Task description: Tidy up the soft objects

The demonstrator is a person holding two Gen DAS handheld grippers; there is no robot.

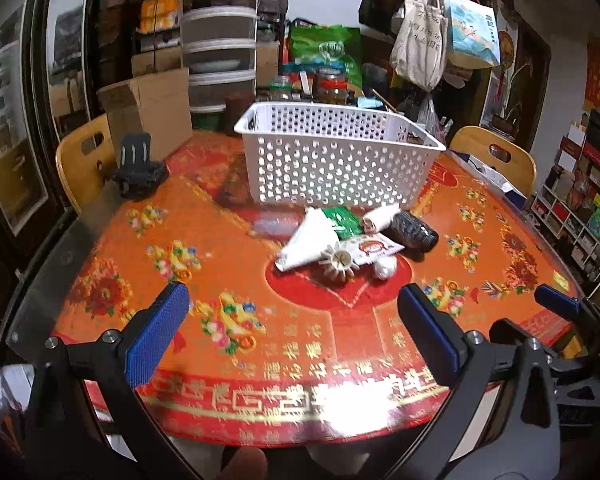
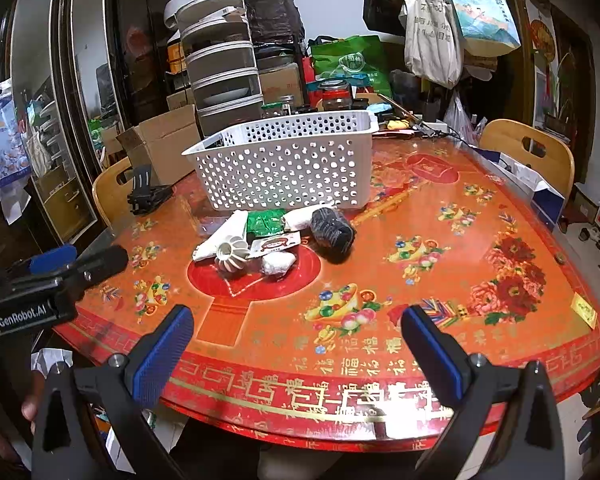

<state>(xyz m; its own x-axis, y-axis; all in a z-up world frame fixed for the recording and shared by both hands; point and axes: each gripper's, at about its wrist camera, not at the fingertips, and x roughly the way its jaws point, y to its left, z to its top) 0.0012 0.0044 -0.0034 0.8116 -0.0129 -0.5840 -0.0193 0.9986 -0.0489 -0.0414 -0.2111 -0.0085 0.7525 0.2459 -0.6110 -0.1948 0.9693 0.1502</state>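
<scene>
Both tongs, left (image 1: 294,320) and right (image 2: 298,340), gape wide, empty. We go 12 o'clock to pile (image 2: 276,240), pinch lightly, drop into basket (image 2: 284,168).

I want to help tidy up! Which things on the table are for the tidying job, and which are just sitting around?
For the job:
basket
white pouch
green packet
white roll
dark bundle
small sachet
white wad
ribbed white piece

Just lying about:
black stand
cardboard box
jars
hanging bags
chairs
</scene>
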